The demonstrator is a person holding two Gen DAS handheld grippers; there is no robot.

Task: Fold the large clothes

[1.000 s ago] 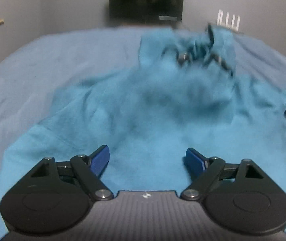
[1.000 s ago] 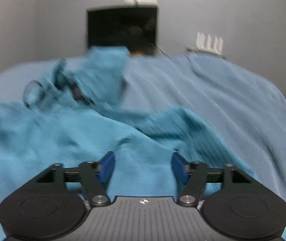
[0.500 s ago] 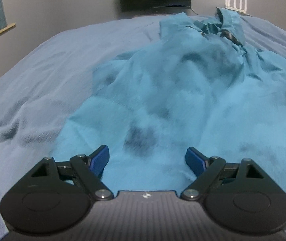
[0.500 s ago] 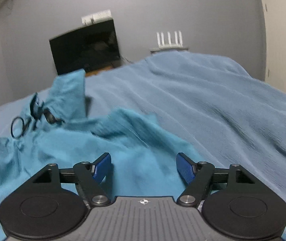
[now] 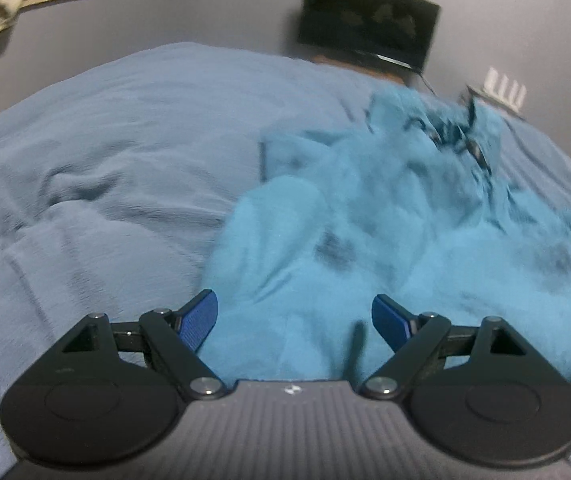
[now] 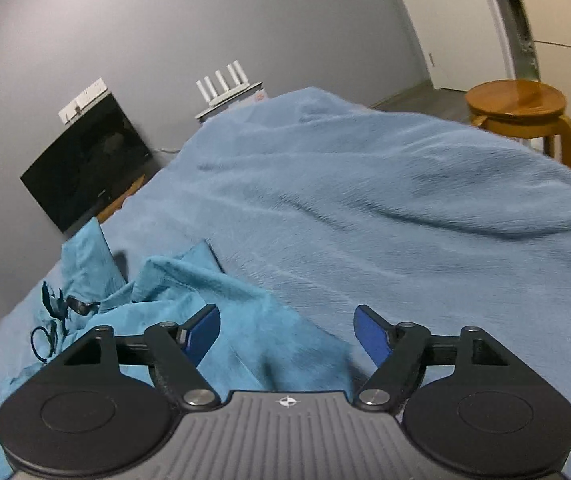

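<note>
Grippers first: the left gripper point(image 5: 294, 316) has its blue pads spread wide over the near edge of the crumpled teal garment point(image 5: 385, 232), clamping nothing, and the right gripper point(image 6: 287, 334) is opening, with a corner of that same teal cloth point(image 6: 245, 320) loose between its pads. The garment's bunched on the pale blue bedspread point(image 6: 385, 208). Further back: a black screen point(image 6: 85, 164), a white router point(image 6: 227, 84) and a round wooden stool point(image 6: 521, 108).

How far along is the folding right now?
Done: nothing. The teal garment lies crumpled on the blue bedspread, no neat fold visible. In hand: nothing; left tongs open, right tongs opening, both above the cloth, not gripping. Left: spread it flat, then every fold.
</note>
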